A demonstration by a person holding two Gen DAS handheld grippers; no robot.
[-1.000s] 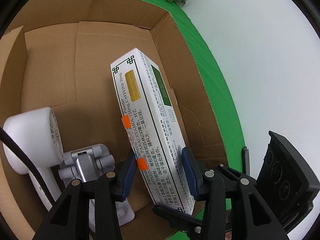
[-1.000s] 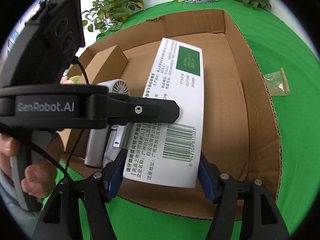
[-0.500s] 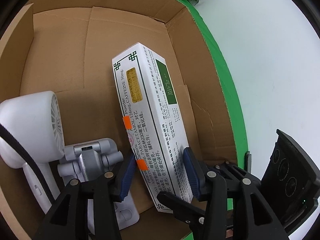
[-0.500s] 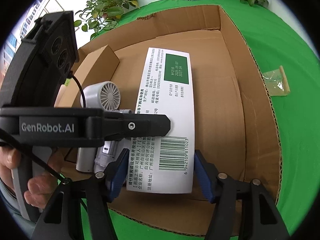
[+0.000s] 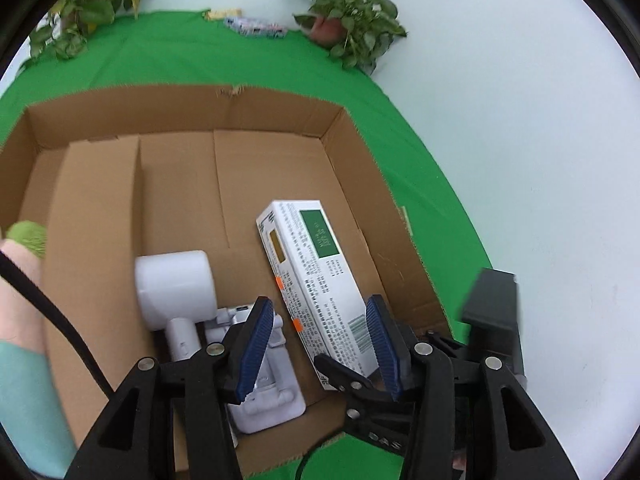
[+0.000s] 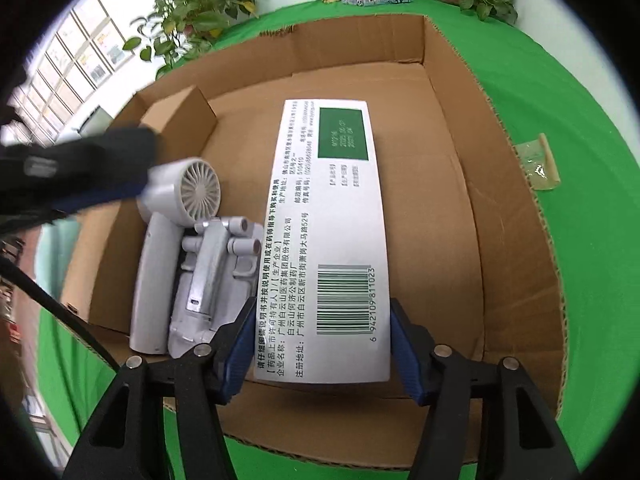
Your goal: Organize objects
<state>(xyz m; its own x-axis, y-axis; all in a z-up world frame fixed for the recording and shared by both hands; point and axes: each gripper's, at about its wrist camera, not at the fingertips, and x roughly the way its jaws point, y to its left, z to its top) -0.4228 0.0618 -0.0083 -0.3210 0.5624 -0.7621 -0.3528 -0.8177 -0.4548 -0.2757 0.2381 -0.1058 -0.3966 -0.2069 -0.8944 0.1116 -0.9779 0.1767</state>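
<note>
A white medicine box (image 5: 316, 280) with a green label and a barcode lies inside the cardboard box (image 5: 280, 104), to the right of a white handheld fan (image 5: 172, 288) and a grey plastic gadget (image 5: 264, 384). My right gripper (image 6: 322, 350) is shut on the near end of the medicine box (image 6: 324, 240). My left gripper (image 5: 320, 352) is open and raised above the box, apart from the medicine box. It shows blurred at the left of the right wrist view. The fan (image 6: 176, 216) and gadget (image 6: 212, 280) lie left of the medicine box.
The cardboard box (image 6: 500, 184) sits on a green cloth (image 5: 180, 60). A folded cardboard divider (image 6: 184, 108) stands at its left. Potted plants (image 5: 348, 28) and small packets (image 5: 248, 26) sit at the far edge. A clear packet (image 6: 538, 166) lies right of the box.
My left gripper has opened, let go of the medicine box and pulled up and back. The right gripper has lowered the medicine box flatter into the cardboard box.
</note>
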